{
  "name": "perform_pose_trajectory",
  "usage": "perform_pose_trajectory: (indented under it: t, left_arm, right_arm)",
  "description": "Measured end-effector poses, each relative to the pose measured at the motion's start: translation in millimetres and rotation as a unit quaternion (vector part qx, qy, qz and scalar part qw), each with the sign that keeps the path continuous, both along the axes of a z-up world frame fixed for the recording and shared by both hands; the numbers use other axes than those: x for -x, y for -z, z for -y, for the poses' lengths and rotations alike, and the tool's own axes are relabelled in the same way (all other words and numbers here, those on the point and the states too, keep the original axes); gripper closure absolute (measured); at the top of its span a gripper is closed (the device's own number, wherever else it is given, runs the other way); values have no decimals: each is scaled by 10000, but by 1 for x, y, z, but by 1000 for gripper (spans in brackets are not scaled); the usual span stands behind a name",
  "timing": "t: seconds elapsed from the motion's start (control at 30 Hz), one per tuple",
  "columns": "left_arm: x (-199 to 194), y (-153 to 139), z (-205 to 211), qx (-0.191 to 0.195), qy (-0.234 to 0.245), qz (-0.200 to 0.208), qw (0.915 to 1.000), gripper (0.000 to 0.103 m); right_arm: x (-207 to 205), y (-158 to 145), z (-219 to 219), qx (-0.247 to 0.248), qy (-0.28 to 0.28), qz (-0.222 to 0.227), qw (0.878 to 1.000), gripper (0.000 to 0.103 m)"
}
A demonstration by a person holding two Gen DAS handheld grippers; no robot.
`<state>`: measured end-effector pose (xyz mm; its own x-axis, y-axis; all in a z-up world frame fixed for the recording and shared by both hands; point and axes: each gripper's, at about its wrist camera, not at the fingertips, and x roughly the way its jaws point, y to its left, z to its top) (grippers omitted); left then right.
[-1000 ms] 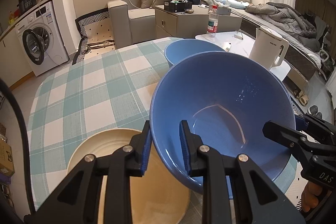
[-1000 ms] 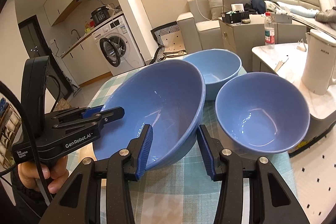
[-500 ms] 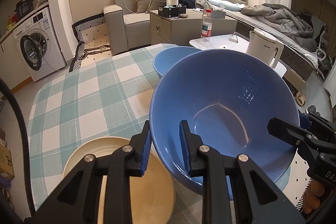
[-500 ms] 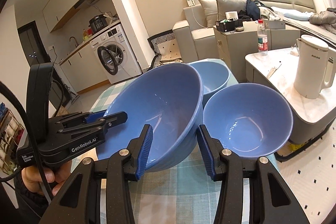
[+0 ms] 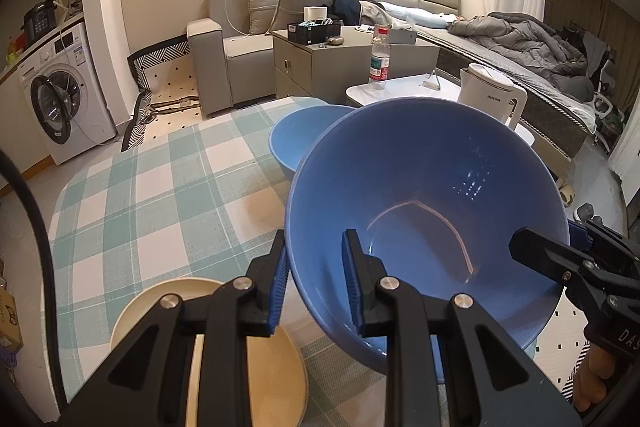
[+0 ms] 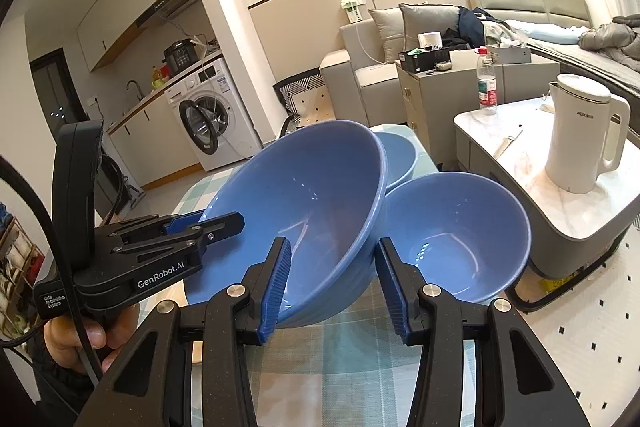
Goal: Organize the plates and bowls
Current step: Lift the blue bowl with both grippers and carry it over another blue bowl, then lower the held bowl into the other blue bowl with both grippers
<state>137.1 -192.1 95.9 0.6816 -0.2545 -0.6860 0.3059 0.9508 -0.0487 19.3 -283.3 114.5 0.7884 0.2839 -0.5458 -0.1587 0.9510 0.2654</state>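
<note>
Lifted higher than a second ago, the big blue bowl [image 5: 428, 227] hangs tilted above the table [image 5: 160, 195], held from both sides. On its near rim the left gripper [image 5: 316, 279] is clamped nearly closed, one pad outside the wall and one inside. At the opposite rim the right gripper [image 6: 332, 279] pinches the wall too, its jaws partly apart, one pad inside the bowl and one outside. Just right of the held bowl in the right wrist view, a second blue bowl [image 6: 456, 239] sits near the table's edge, and a third blue bowl [image 6: 396, 155] stands behind, partly hidden. Below the left gripper lies a cream plate [image 5: 256, 355], flat on the cloth. A green and white checked cloth covers the table, and its far left stretch lies bare. Close past the table's right edge stands a low white side table [image 6: 532, 167] carrying a white kettle [image 6: 580, 139] and a water bottle [image 6: 487, 83]. Farther back are a grey sofa [image 5: 240, 39], a cabinet [image 5: 332, 71] and a washing machine [image 5: 60, 107] against the left wall. A hand [image 6: 76, 339] grips the left tool's handle.
</note>
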Motion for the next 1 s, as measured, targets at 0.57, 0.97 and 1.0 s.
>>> perform_pose_trajectory:
  t: [0.57,0.97,1.0]
  left_arm:
    - [-16,-12,40,-55,312,152,9994,76]
    - [-34,-15,59,-7,531,124,9985,76]
    - [-35,-14,62,-6,554,116,9984,76]
  right_arm:
    - [8,-19,23,-45,410,159,9990,57]
    - [-12,-20,41,-51,628,57,9980,57]
    - [-13,-20,43,-62,662,56,9978,57]
